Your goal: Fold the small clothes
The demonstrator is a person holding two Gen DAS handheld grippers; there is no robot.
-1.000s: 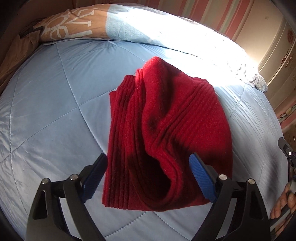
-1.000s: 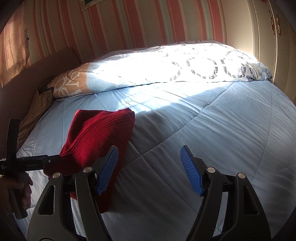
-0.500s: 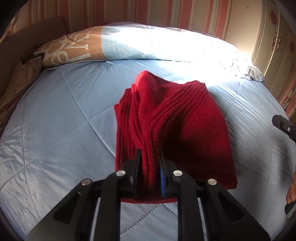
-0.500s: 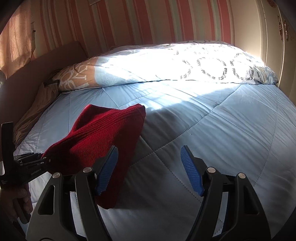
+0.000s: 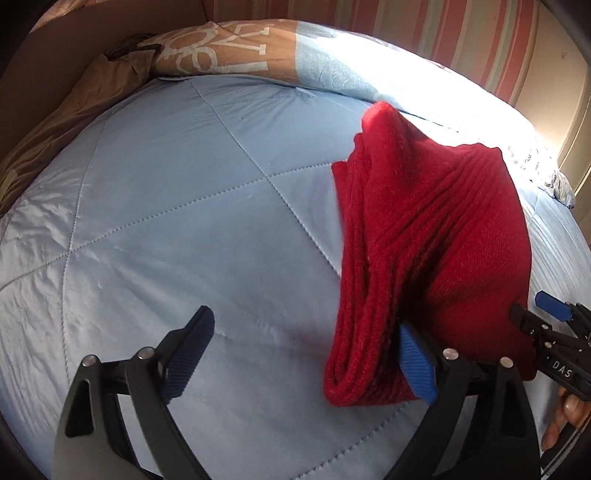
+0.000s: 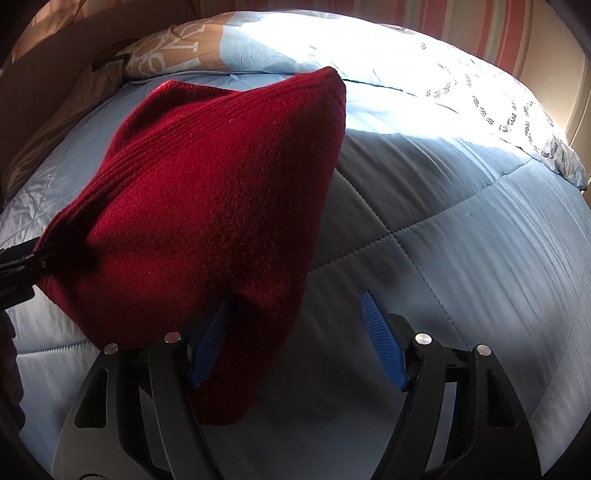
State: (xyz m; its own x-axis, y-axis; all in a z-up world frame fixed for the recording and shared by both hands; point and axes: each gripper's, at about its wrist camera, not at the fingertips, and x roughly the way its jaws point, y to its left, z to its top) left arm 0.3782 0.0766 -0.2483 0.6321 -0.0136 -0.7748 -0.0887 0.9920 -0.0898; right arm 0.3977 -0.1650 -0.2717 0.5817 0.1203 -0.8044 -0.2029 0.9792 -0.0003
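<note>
A red ribbed knit garment (image 5: 436,240) hangs bunched above the blue quilted bed (image 5: 184,206). My left gripper (image 5: 306,358) is open; the garment's folded edge drapes over its right finger (image 5: 415,363) and its left finger is clear of the cloth. In the right wrist view the garment (image 6: 207,206) fills the left half, its lower edge draped over the left finger (image 6: 210,347). My right gripper (image 6: 299,343) is open. The left gripper's tip touches the garment's left corner (image 6: 22,258). The right gripper's tip shows in the left wrist view (image 5: 550,306).
A pillow with a tan and white pattern (image 5: 229,51) and a sunlit patterned cover (image 6: 461,85) lie along the head of the bed. Brown fabric (image 5: 66,110) lies at the far left. A striped wall (image 5: 461,33) stands behind.
My left gripper shut on the garment, lifted it, then opened, and the cloth now hangs on one finger. The right gripper moved in under the garment.
</note>
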